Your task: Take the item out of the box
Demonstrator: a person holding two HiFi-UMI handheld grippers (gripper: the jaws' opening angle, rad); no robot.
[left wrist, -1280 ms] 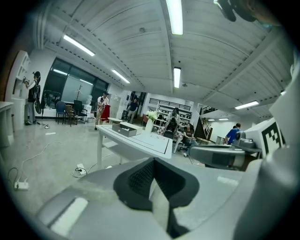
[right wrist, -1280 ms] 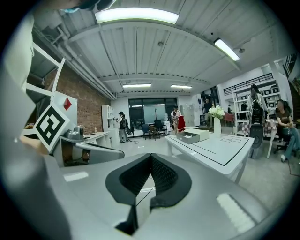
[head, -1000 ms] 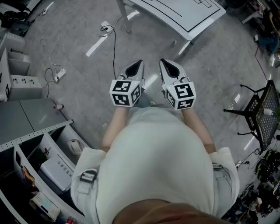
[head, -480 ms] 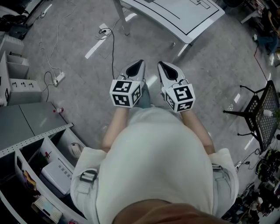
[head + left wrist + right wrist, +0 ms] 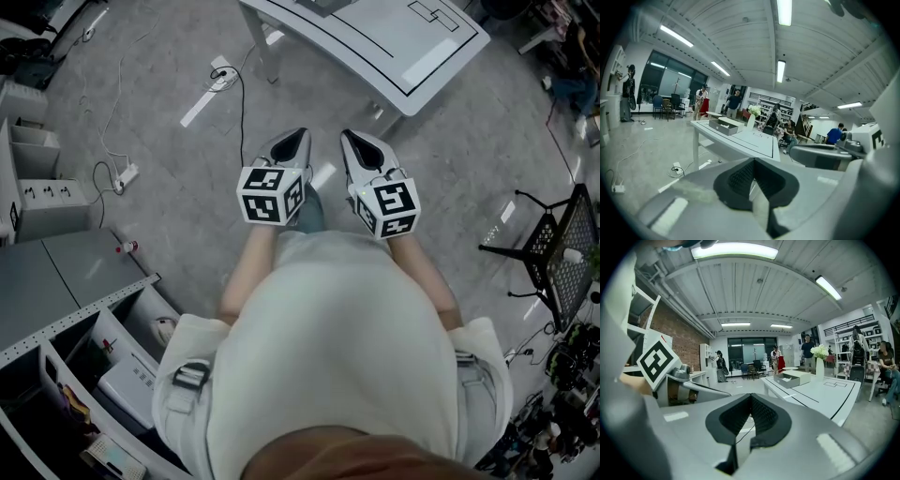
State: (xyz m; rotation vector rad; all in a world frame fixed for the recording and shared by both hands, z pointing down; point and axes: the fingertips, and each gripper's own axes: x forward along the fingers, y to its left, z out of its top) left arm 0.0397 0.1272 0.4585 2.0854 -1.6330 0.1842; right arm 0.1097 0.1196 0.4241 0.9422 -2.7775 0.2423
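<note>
While I hold both tools side by side over the grey concrete floor (image 5: pixel 169 122), short of the white, black-lined tabletop (image 5: pixel 394 37), the left tongs (image 5: pixel 298 141) and the right tongs (image 5: pixel 352 145) are each clenched, pads pressed together with nothing between them. On that tabletop, well apart from both tongs, sits the shallow open grey-and-white cardboard box (image 5: pixel 797 378); what lies inside it I cannot make out. Near the box on the tabletop stands a tall white vase (image 5: pixel 819 367) of pale flowers.
</note>
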